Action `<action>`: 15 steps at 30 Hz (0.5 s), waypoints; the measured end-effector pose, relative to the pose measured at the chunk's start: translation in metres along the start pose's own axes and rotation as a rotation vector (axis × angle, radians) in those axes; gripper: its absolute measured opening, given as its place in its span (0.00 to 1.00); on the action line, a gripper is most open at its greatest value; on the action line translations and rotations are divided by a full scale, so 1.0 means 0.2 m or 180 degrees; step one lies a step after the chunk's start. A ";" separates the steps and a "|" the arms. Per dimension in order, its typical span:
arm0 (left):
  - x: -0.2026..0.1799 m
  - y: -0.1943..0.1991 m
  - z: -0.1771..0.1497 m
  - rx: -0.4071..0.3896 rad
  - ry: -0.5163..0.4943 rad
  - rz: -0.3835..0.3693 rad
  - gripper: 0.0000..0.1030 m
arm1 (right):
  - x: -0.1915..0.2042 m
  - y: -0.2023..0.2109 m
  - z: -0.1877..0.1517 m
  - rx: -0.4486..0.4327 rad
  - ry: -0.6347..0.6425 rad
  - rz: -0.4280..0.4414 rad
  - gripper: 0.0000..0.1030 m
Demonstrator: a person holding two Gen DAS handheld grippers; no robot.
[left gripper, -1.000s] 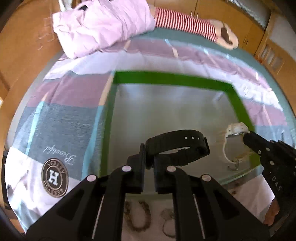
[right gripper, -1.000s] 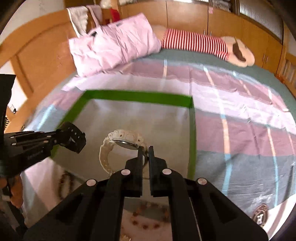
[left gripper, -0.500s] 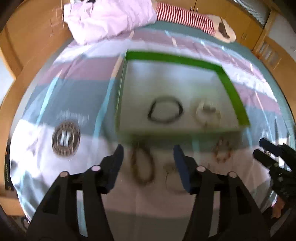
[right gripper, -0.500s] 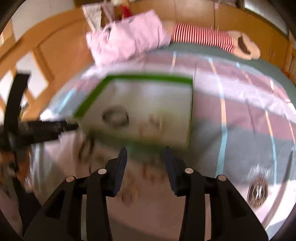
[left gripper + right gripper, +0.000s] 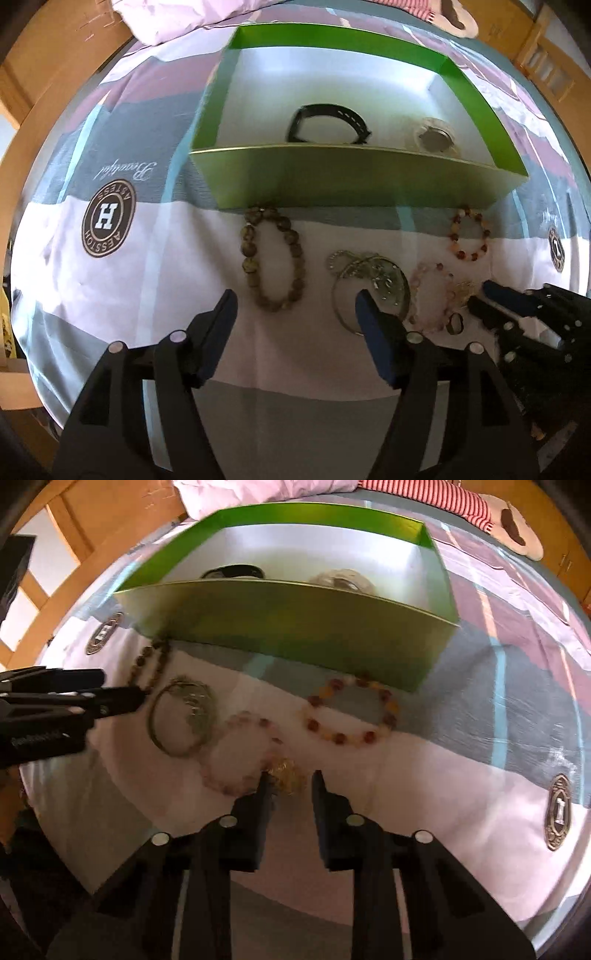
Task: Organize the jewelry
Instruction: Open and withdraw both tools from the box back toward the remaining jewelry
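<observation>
Both grippers empty — left gripper [image 5: 293, 308] spread wide, right gripper [image 5: 288, 786] narrowing around the gold trinket [image 5: 286, 773].
Black watch [image 5: 327, 123] and white watch [image 5: 434, 136] now lie in the green box [image 5: 354, 179] — bracelets next.

2 watches [image 5: 328, 123] boxed, 4 bracelets [image 5: 273, 258] outside

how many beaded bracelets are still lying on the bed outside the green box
3: a dark olive beaded bracelet left, a pale pink one by the silver bangles, an amber one right near the box wall. Others may be hidden.
</observation>
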State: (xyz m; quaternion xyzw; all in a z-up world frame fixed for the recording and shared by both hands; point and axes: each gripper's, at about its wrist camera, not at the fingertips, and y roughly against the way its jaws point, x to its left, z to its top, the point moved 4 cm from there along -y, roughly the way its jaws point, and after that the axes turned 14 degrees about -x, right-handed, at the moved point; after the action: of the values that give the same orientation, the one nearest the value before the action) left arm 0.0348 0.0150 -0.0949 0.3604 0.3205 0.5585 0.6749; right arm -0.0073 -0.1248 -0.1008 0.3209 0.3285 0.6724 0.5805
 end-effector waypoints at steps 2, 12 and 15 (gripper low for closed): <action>0.02 -0.01 0.01 0.0019 0.0054 0.0039 0.69 | -0.07 0.03 0.03 -0.0077 -0.0060 -0.0198 0.22; -0.07 -0.10 -0.08 0.0213 -0.0108 -0.0074 0.35 | -0.24 0.10 0.07 -0.0191 -0.0561 -0.0182 0.23; -0.09 -0.11 -0.09 0.0204 -0.0148 -0.0040 0.41 | -0.27 0.08 0.07 -0.0208 -0.0574 -0.0249 0.23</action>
State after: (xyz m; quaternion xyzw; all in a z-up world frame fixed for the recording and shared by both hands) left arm 0.0284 -0.0023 -0.1229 0.3927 0.3246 0.5352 0.6738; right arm 0.0004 -0.1788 -0.0821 0.3479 0.2650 0.6280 0.6437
